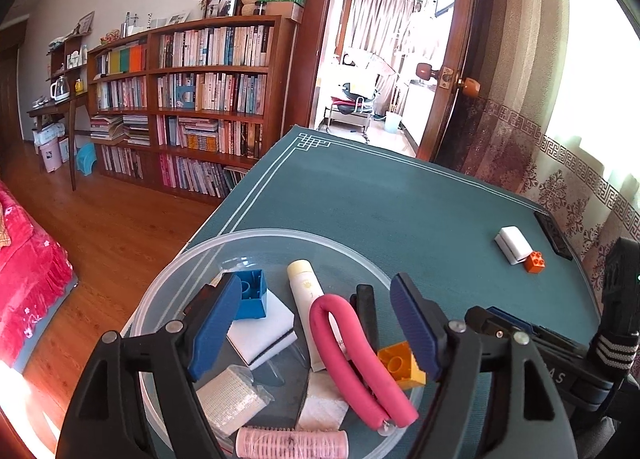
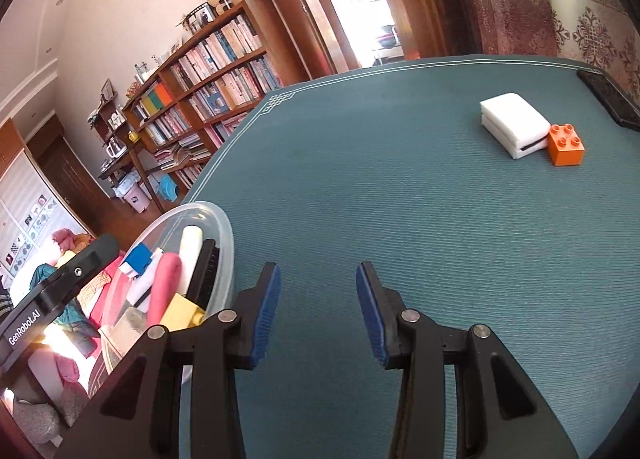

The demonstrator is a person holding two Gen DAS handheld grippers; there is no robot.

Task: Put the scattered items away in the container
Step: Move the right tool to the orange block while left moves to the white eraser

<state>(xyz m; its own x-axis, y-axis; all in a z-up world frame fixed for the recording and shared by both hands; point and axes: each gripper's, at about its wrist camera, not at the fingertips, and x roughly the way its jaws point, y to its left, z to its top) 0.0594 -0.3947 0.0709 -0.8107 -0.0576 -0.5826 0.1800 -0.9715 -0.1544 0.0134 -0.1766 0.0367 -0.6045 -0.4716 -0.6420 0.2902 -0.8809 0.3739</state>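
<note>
Two grippers, both w/ jaws apart, nothing gripped. Your left gripper (image 1: 316,323) hangs over the tub (image 1: 168,283), pink curler (image 1: 352,355) and tube (image 1: 306,299) between its fingers; blue brick (image 1: 252,293), yellow brick (image 1: 400,365) also inside. Your right gripper (image 2: 318,311) sits low over bare mat (image 2: 400,199), tub just left. Sponge (image 2: 514,123) and orange brick (image 2: 565,143) touching, far right, well apart from the tub.

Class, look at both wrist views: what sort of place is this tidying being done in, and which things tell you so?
Most likely a room in a home, perhaps a living room or study. A long wooden bookcase packed with books lines the wall, a patterned curtain hangs beside the green-covered table, and an open doorway leads to another room.
</note>
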